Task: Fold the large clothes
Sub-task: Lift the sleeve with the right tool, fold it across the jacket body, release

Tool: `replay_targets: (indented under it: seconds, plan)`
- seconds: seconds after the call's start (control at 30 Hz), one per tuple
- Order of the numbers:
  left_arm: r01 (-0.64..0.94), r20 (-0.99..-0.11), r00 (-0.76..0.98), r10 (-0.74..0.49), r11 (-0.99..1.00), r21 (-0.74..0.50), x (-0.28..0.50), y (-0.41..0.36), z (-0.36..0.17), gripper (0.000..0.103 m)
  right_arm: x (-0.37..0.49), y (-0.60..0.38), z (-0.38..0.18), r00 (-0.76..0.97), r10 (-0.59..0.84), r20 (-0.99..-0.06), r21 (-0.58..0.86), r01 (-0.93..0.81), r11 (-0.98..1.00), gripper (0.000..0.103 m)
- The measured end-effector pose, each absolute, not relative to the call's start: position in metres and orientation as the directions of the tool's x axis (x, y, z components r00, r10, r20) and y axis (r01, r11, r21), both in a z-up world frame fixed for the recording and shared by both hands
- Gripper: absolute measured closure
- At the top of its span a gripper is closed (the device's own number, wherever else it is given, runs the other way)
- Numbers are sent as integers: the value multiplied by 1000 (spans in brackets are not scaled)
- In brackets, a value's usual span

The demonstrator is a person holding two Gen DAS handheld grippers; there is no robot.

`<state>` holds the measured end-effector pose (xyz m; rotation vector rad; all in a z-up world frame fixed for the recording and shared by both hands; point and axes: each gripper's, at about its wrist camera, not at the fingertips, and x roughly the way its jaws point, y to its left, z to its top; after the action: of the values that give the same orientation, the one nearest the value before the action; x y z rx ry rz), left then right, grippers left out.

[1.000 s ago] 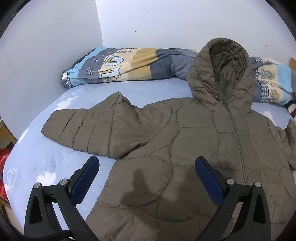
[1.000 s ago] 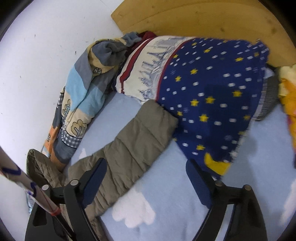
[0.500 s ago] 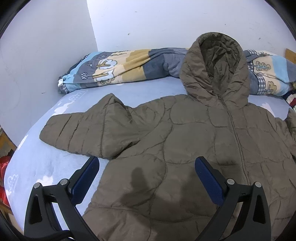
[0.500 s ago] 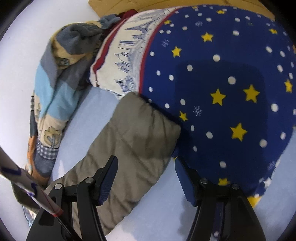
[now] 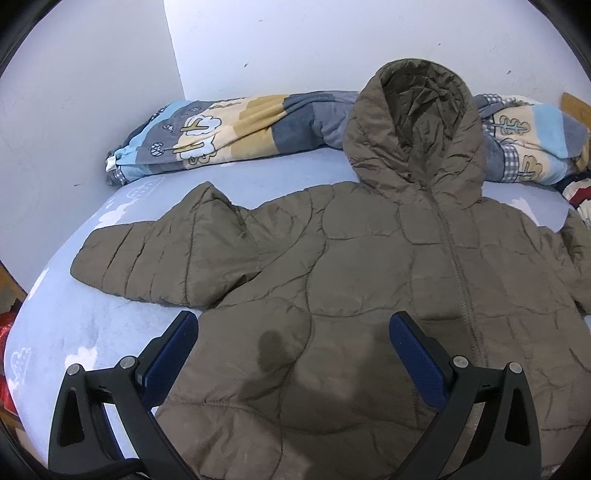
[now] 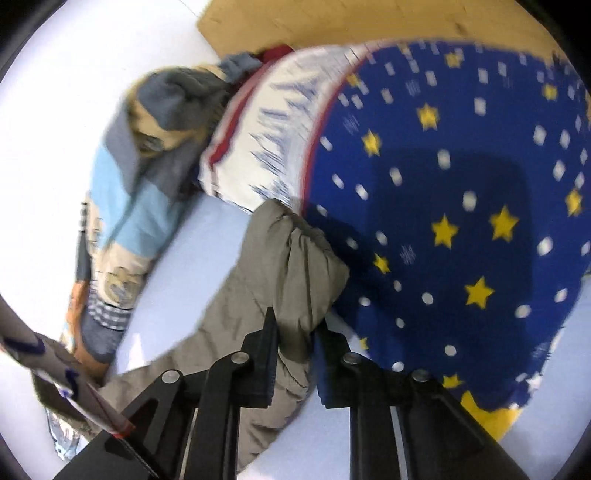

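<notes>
An olive quilted hooded jacket (image 5: 369,277) lies front up and zipped on the pale blue bed sheet (image 5: 74,325), its hood (image 5: 417,122) resting on the rolled quilt. One sleeve (image 5: 159,258) stretches out to the left. My left gripper (image 5: 293,332) hovers open over the jacket's lower front, nothing between its blue pads. In the right wrist view the other sleeve's cuff end (image 6: 280,266) is bunched up between the fingers of my right gripper (image 6: 297,332), whose jaws are closing and pinching the fabric.
A rolled patchwork quilt (image 5: 229,129) lies along the white wall behind the jacket. A navy star-patterned blanket (image 6: 461,221) bulges right beside the gripped cuff. A wooden headboard (image 6: 369,18) stands behind it. A white rod with blue marks (image 6: 55,354) crosses the lower left.
My right gripper moved forward and down onto the sleeve's end, and its jaws came together from wide apart, bunching the cuff. The left gripper's view has shifted slightly.
</notes>
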<state>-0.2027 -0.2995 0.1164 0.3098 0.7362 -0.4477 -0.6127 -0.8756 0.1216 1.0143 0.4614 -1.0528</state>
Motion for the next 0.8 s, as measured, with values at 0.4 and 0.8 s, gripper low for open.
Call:
replay_targets:
  seconds: [0.4, 0.8]
  plan:
    - [521, -688, 625, -369, 853, 16, -212, -284, 147, 0, -560, -785, 284, 494, -627, -602, 389, 867, 310, 88]
    - [529, -684, 597, -419, 847, -57, -210, -257, 172, 0, -441, -643, 372, 647, -554, -524, 335, 755, 564, 88]
